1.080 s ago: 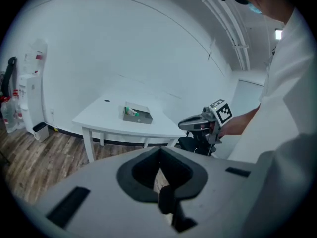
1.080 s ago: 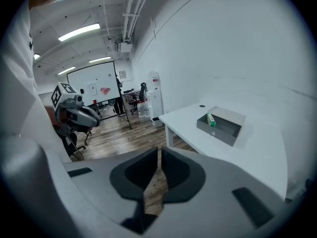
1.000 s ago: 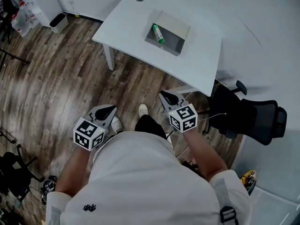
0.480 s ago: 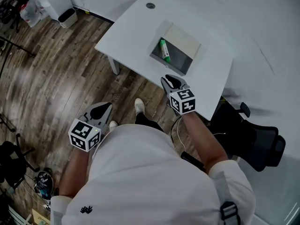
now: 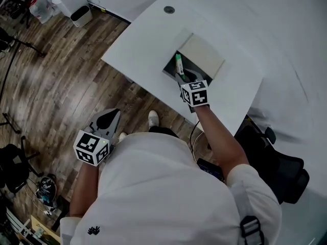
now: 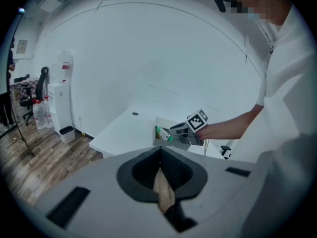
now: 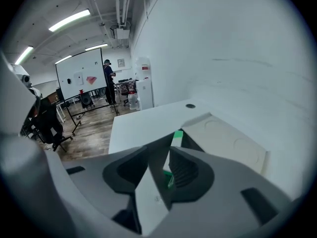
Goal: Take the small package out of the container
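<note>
A: Where's the small green-and-white package?

B: Lying inside the grey open-topped container on the white table, at the left end, not lifted.

A: What's changed?

B: The right gripper. A second ago it was down by the person's legs, off the table edge. Now it reaches over the container's near wall, tips just beside the package.

A: And its jaws?

B: They have just been opening and now stand apart. In the right gripper view the package's green end shows in the gap between them, but nothing is pinching it.

A: The other one?

B: The left gripper hangs low over the wood-plank floor, well apart from the table, with its jaws together on nothing.

A: So what does that mean?

B: I'd judge the approach is nearly over. What's left is closing on the package and lifting it clear.
</note>
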A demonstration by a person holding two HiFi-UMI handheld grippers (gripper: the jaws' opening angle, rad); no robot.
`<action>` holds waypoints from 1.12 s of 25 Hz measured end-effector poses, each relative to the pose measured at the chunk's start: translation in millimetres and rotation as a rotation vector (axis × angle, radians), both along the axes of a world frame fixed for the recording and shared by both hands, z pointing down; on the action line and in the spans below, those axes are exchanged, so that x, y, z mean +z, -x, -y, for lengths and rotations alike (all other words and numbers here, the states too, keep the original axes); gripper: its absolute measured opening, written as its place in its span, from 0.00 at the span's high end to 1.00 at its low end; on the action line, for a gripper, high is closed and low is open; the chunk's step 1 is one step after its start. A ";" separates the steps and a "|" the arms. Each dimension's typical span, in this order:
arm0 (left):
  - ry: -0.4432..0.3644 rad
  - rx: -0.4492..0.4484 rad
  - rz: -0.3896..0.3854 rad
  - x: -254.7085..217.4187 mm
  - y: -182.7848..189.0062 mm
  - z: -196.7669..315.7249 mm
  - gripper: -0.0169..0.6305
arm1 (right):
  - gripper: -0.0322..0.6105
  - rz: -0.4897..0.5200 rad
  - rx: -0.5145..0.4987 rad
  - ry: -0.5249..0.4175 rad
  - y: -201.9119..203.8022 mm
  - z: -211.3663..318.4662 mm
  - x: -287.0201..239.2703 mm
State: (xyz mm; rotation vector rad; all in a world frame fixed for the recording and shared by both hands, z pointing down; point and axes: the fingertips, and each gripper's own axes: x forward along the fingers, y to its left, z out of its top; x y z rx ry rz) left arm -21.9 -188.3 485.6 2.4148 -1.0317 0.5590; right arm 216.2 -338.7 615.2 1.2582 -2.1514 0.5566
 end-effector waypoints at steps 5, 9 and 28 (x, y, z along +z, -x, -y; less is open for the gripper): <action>0.011 -0.071 0.028 -0.4 0.1 10.8 0.96 | 0.68 -0.010 0.003 0.039 -4.0 25.5 26.9; 0.022 -0.111 0.043 0.8 -1.8 15.9 0.96 | 0.66 -0.005 0.013 0.071 -6.4 38.1 44.1; 0.020 -0.113 0.040 1.7 2.4 20.0 0.96 | 0.80 -0.057 0.045 0.089 -17.6 50.2 57.3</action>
